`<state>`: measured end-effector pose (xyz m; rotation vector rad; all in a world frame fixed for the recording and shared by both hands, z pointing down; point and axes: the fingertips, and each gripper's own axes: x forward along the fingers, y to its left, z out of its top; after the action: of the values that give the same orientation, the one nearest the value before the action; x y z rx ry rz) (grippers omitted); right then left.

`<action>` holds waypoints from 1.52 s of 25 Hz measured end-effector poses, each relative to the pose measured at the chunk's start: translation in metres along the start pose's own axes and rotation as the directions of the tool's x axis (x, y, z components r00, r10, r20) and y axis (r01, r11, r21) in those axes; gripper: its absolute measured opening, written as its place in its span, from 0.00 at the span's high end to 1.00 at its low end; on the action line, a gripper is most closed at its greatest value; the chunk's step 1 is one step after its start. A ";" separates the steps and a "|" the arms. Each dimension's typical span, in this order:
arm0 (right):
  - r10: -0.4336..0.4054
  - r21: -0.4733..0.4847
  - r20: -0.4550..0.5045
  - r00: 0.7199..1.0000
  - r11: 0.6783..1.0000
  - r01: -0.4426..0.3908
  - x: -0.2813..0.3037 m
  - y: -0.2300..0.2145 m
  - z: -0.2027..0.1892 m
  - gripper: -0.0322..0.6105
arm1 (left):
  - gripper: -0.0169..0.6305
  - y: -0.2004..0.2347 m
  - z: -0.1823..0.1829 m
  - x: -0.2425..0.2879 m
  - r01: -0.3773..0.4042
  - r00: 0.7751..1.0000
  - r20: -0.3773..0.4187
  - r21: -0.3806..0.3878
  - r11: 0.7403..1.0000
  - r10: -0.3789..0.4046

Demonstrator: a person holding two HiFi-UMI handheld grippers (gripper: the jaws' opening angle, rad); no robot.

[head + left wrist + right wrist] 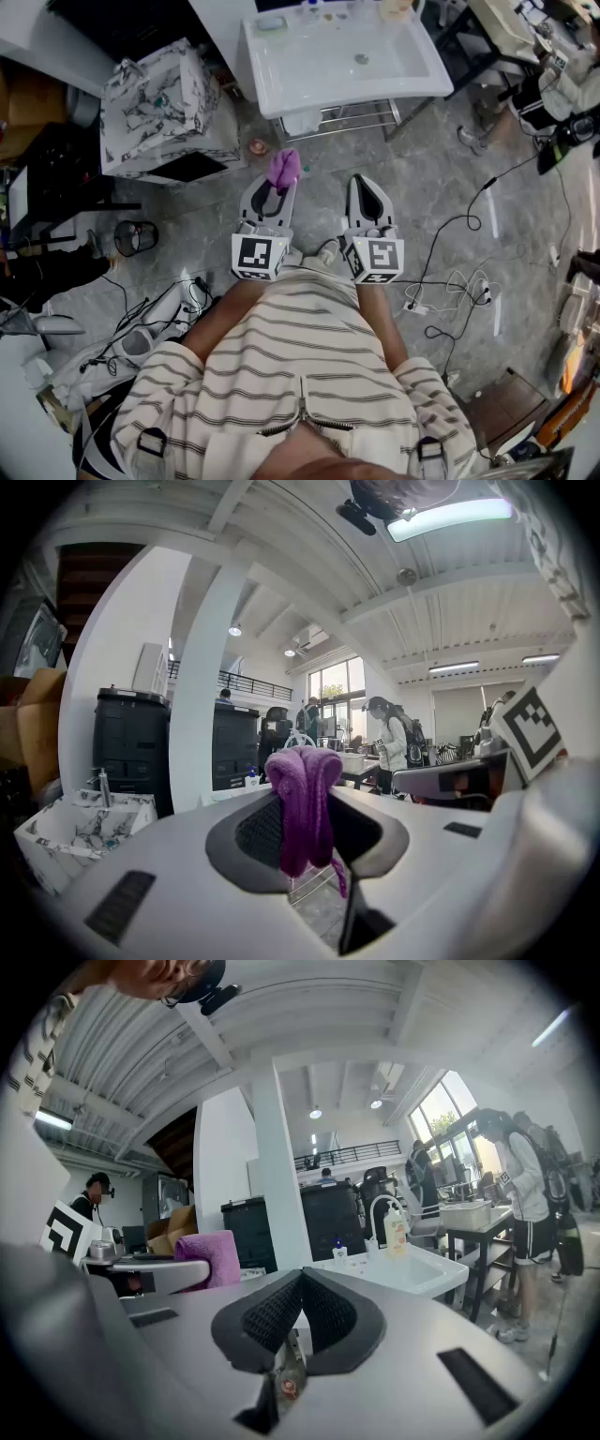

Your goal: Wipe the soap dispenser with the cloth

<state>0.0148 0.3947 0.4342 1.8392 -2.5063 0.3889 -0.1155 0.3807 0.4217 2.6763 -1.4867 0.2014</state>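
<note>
Soap dispenser (397, 1232) on sink (431, 1274), well apart from left gripper (276, 192) pinching cloth (302, 799)

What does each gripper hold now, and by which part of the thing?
The left gripper pinches the purple cloth by a bunched fold. The right gripper is shut and holds nothing.

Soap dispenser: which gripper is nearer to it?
Right. The right gripper is short of the sink, soap dispenser ahead to its right; the left gripper, shut on the cloth, is farther left.
</note>
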 end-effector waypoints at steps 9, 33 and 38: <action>0.029 0.041 0.032 0.999 0.999 -0.030 -0.013 -0.021 0.007 0.94 | 0.81 -0.015 0.007 0.000 -0.055 0.998 0.008 0.013 0.998 0.055; 0.100 0.014 0.018 0.995 0.995 -0.100 -0.004 -0.076 0.007 0.94 | 0.81 -0.057 -0.004 0.055 -0.073 0.997 0.011 0.020 0.997 0.073; 0.093 0.027 0.012 0.996 0.995 -0.094 0.033 -0.095 0.014 0.94 | 0.81 -0.044 -0.002 0.090 -0.067 0.998 0.003 0.022 0.998 0.066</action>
<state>0.0956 0.3346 0.4440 1.7422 -2.6140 0.4190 -0.0309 0.3284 0.4372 2.6468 -1.5848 0.2195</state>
